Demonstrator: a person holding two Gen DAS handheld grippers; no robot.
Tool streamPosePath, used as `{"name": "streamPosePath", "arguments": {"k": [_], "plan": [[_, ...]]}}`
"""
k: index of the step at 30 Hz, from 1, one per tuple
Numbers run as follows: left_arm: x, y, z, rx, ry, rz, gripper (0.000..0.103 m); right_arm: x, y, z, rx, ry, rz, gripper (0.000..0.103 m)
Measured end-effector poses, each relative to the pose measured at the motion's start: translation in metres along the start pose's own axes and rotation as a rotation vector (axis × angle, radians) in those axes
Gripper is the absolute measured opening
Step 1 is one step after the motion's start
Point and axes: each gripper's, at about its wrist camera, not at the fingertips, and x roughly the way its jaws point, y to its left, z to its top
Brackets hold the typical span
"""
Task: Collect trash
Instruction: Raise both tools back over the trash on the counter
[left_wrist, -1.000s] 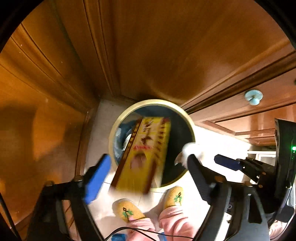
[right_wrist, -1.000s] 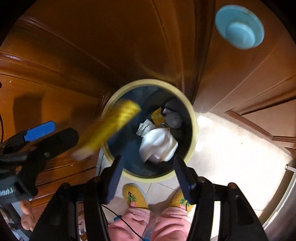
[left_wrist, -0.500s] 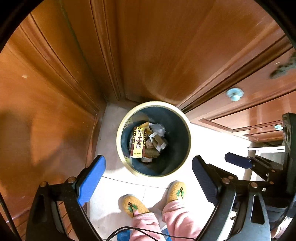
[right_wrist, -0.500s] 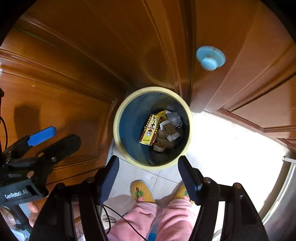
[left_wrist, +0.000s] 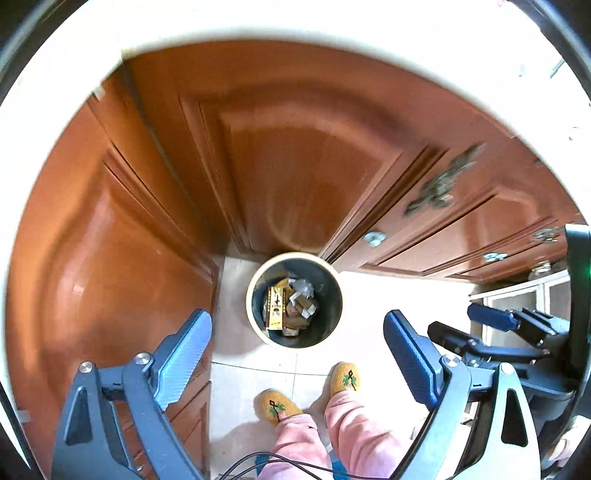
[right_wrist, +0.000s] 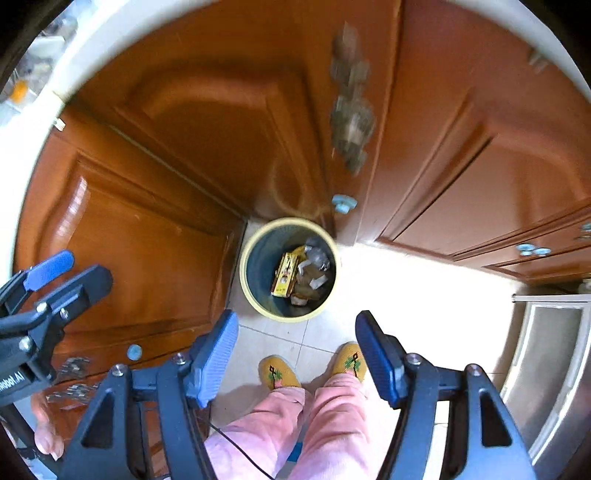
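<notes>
Cabinets: wood-panelled cabinet doors (left_wrist: 155, 229) are seen round a floor corner, under a pale counter edge (left_wrist: 295, 22).
Floor: light tiles (right_wrist: 406, 295) are seen below both cameras, with the person's pink-trousered legs (right_wrist: 303, 424) and yellow slippers (right_wrist: 277, 374) standing on them.
Bin: a round bin with a cream rim (left_wrist: 255, 325) stands in the corner, near the cabinet bases; it is seen from well above.
Trash: a yellow printed carton (left_wrist: 276, 308) lies flat inside the bin against the left wall, touching crumpled paper and foil scraps (left_wrist: 303, 299) beside it.
Handling: the carton is judged to be light, thin card, stiff along its length but easily crushed; if it were taken up again, the long edges would be the place to grip. The scraps are judged soft and springy, best pinched at a bunched part.
Left gripper: the left gripper (left_wrist: 297, 334) is held high over the bin, its fingers spread wide with nothing between them.
Right gripper: the right gripper (right_wrist: 295, 341) is likewise held wide apart and empty, near the left one.
Progress: the carton is judged as delivered; what other trash remains on the counter cannot be told.
</notes>
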Motion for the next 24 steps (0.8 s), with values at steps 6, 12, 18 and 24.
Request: {"name": "streamPosePath", "arguments": {"k": [6, 12, 18, 24], "plan": [[-0.077, -0.011, 0.017, 0.034, -0.027, -0.017, 0.093, -0.082, 0.014, 0.002, 0.009, -0.109, -0.028, 0.066], [-0.144, -0.016, 0.032, 0.082, -0.110, -0.024, 0.093, -0.144, 0.029, 0.003, 0.020, -0.219, -0.040, 0.066], [-0.198, -0.015, 0.053, 0.106, -0.229, -0.014, 0.093, -0.196, 0.042, 0.015, 0.011, -0.340, -0.055, 0.066], [-0.228, -0.021, 0.085, 0.149, -0.327, 0.009, 0.093, -0.237, 0.053, 0.045, -0.003, -0.427, -0.067, 0.066]]}}
